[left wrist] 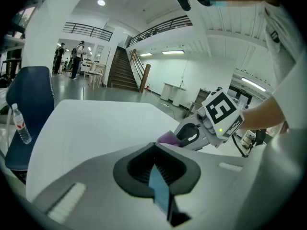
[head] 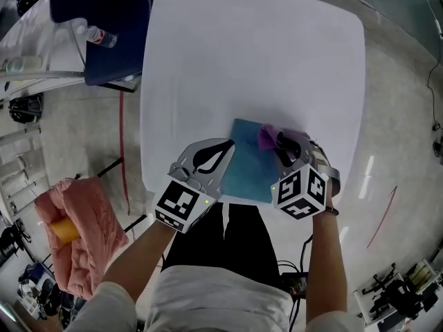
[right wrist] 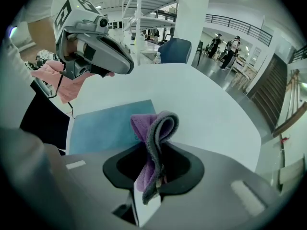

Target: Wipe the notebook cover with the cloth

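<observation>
A blue notebook (head: 246,163) lies flat on the white table (head: 256,61), at its near edge. My left gripper (head: 220,159) is at the notebook's left side, shut on the notebook's thin blue edge (left wrist: 160,191), which shows between its jaws. My right gripper (head: 280,144) is over the notebook's far right corner, shut on a folded purple cloth (right wrist: 153,143). The cloth (head: 266,137) bunches up out of the jaws above the blue cover (right wrist: 110,126). In the left gripper view the right gripper (left wrist: 201,131) and the cloth (left wrist: 168,138) appear just ahead.
A dark blue chair (head: 104,19) with a water bottle (head: 102,37) stands at the table's far left. A pink garment (head: 83,234) with an orange thing (head: 64,230) lies on the floor at left. People (left wrist: 72,59) stand far off in the hall.
</observation>
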A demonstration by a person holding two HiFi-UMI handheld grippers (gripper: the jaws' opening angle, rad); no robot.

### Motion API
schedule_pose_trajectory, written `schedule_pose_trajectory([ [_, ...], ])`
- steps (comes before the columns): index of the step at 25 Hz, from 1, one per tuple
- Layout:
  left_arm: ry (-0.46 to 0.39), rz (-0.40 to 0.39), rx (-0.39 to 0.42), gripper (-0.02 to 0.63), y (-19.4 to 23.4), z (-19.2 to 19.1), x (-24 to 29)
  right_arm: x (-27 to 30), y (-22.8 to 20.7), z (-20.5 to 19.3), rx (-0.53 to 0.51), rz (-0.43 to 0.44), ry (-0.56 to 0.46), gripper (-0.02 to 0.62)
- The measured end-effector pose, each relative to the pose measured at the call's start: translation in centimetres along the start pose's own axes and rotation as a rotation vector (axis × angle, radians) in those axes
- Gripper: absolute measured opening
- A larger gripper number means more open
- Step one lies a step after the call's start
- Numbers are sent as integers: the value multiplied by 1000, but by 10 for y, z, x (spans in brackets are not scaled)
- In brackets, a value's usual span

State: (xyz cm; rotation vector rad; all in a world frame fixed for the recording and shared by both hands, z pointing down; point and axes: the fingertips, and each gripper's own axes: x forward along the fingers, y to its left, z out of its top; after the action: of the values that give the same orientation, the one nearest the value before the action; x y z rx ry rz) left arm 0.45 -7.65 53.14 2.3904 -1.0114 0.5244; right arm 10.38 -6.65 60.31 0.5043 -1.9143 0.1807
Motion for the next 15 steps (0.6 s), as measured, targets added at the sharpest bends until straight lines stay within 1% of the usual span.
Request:
schedule_pose_trajectory([
  [4,12,4,-23,0,0,-11,-1,0,5,-1,1,14,10,114],
  [8,1,6,-23,0,-1,-10,-2,-1,12,-3,5,22,14,114],
  [15,5,3,-28,0,-4,-14,-9,-4,27,-6,16,30,20,114],
])
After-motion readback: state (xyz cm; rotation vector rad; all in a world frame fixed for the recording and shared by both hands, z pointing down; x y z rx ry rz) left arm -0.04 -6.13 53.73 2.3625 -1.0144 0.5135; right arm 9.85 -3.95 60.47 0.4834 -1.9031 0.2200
